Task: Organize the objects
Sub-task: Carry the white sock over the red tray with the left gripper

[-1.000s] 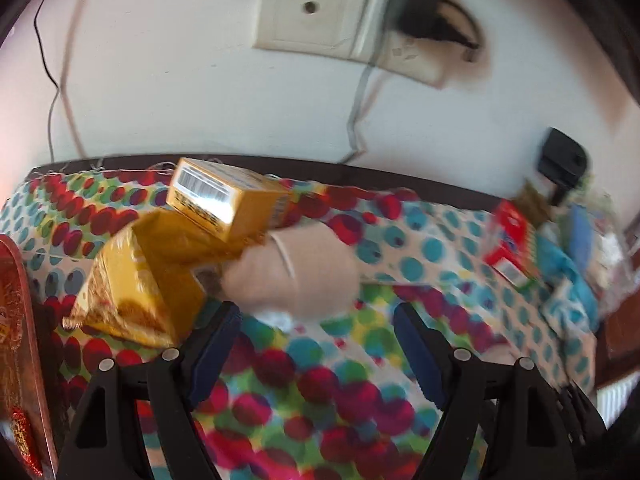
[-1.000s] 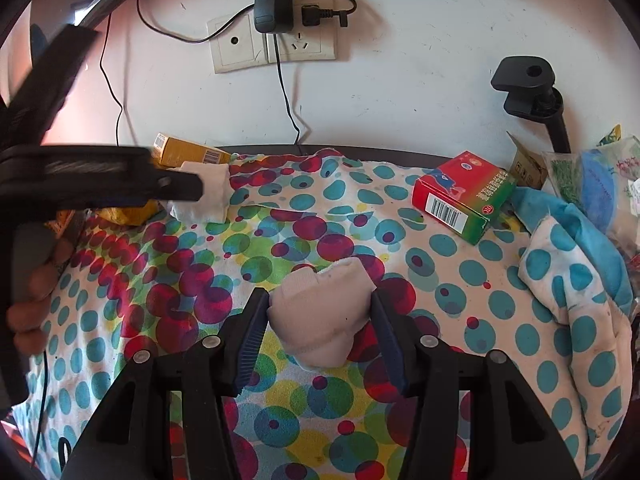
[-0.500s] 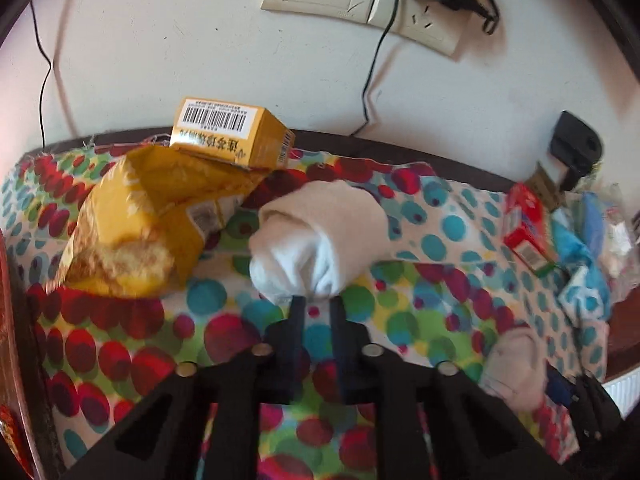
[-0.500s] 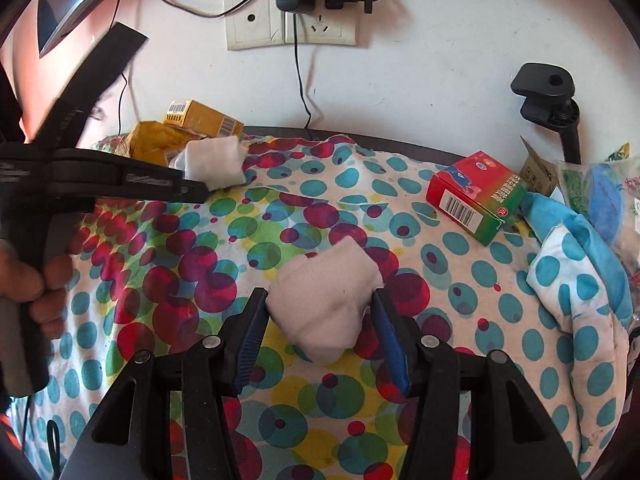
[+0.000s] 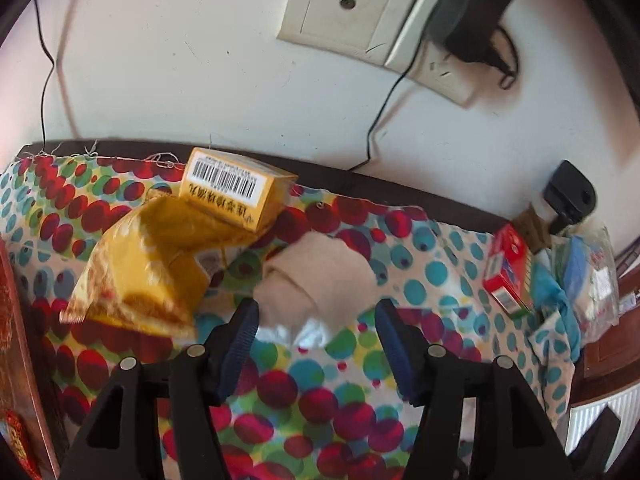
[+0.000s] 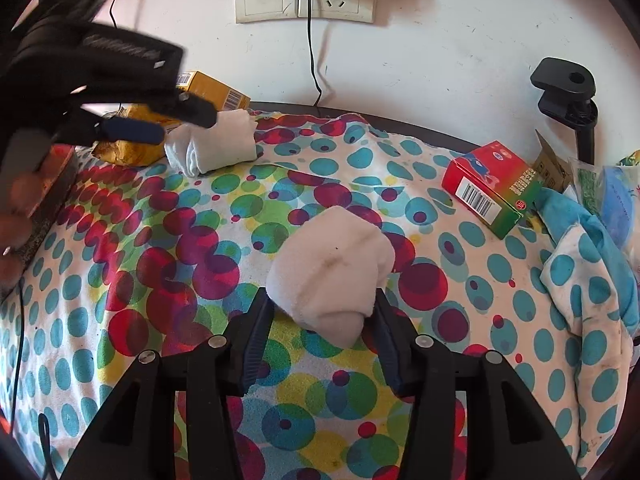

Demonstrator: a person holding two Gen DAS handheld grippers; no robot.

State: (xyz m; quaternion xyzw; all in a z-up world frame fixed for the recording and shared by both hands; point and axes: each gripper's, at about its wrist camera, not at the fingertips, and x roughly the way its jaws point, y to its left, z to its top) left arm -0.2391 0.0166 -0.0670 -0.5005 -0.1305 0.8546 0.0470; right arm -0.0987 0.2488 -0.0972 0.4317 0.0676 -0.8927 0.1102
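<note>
**While one rolled sock is held, a second lies released at the far-left pile**

While the right claw [image 6: 320, 312] is closed on a white rolled sock [image 6: 330, 268], that sock is seen between the pads above the middle of the spotted cloth [image 6: 160, 280] covering the desk. Both pads appear to press its lower sides; whether it is lifted clear or resting on the cloth cannot be told.

The left claw [image 5: 316, 320] has just been opening, and its jaws stand moderately wide. A second rolled sock [image 5: 320, 276] lies just ahead of them on the cloth. Its near edge sits between the fingertips, but no pad is seen pressing it, so it is judged released.

This second sock is placed just beside a yellow snack bag [image 5: 140, 280], on whose far end a yellow box [image 5: 236, 188] rests, close to the wall.

Progress, as judged: one sock has been grouped with the yellow items at far left. The held sock is not yet placed; a spot next to its partner seems likely.

Left untouched: a red and green box [image 6: 492, 184] at far right, beside crumpled blue spotted fabric [image 6: 580, 264] and some packets. Whether these are to be sorted cannot be told.
</note>
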